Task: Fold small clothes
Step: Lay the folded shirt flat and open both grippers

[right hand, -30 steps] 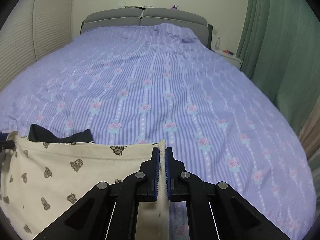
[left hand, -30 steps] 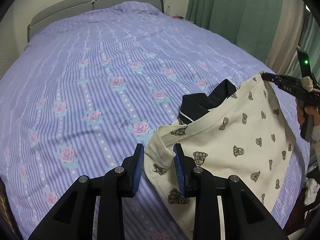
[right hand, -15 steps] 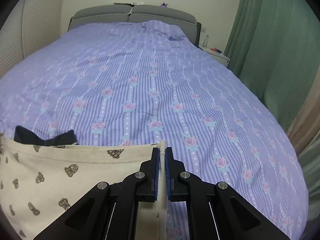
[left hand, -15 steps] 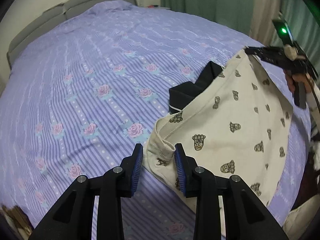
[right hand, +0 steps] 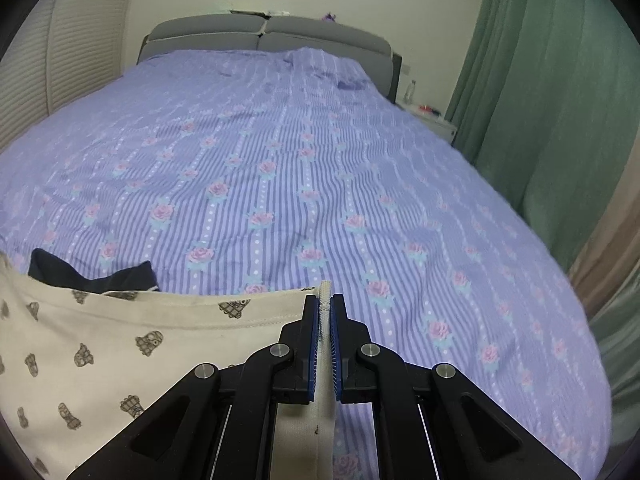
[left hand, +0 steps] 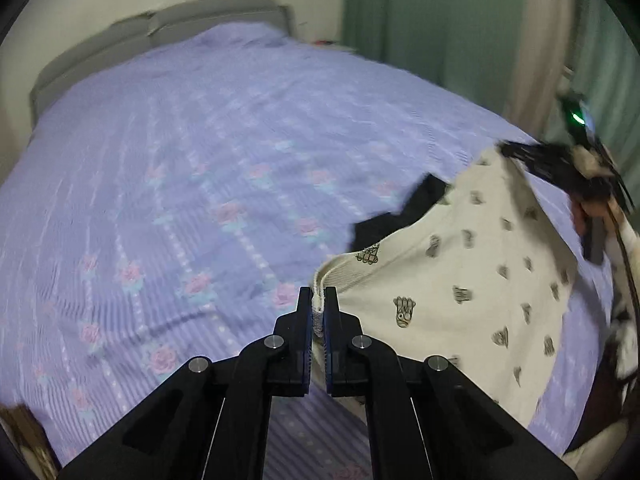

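Note:
A cream garment [left hand: 472, 292] printed with small dark figures hangs stretched between my two grippers above the bed. My left gripper [left hand: 318, 312] is shut on the ribbed hem at one corner. My right gripper [right hand: 325, 312] is shut on the ribbed edge at the other corner; in the left wrist view it shows blurred at the far right [left hand: 516, 150], held by a hand. The same cream garment [right hand: 120, 344] fills the lower left of the right wrist view. A dark garment [left hand: 404, 212] [right hand: 92, 272] lies on the bed behind it.
The bed is covered by a purple striped bedspread [right hand: 300, 168] with pink roses, and a grey headboard [right hand: 264, 36] stands at the far end. Green curtains [right hand: 560, 100] hang along the right side. A small nightstand [right hand: 432, 120] sits by the headboard.
My left gripper has gone from open around the garment's hem to shut on it. The left view swung and blurred. The right gripper kept its grip and place.

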`<state>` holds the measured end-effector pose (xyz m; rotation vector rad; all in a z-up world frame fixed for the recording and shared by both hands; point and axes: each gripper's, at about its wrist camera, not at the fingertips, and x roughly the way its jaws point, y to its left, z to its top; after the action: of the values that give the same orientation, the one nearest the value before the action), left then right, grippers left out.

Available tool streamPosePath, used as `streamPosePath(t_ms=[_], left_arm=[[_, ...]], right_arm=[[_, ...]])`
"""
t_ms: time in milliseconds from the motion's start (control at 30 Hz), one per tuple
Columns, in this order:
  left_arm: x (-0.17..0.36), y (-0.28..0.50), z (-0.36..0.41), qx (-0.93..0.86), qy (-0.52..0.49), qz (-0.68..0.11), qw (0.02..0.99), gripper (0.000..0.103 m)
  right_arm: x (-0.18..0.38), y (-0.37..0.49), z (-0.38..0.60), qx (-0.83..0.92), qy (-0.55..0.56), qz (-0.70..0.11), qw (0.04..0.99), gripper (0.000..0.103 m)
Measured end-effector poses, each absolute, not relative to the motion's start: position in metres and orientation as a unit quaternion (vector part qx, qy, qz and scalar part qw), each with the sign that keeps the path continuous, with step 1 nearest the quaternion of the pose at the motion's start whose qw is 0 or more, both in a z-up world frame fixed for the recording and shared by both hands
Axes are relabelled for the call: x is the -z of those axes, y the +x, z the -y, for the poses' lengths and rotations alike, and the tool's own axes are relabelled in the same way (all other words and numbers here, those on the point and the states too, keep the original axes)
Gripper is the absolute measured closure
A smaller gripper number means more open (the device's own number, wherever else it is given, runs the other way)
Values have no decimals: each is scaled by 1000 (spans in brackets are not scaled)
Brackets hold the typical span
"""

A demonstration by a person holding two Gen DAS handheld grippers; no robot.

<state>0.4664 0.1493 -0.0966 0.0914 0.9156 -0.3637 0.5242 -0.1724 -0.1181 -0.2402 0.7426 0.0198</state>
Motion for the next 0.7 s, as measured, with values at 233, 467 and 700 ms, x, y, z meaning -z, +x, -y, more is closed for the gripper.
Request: streamPosePath(t_ms=[233, 467, 700], left_arm=[[120, 481, -156, 92, 27, -483, 870, 85], [78, 424, -166, -16, -31, -415, 909, 52], [73, 333, -148, -24, -89, -399, 912, 51]], right_arm=[[133, 540, 177, 9, -110, -392, 914, 97], [124, 511, 184, 67, -106, -371, 920, 43], [88, 423, 204, 49, -34, -332, 941, 39]])
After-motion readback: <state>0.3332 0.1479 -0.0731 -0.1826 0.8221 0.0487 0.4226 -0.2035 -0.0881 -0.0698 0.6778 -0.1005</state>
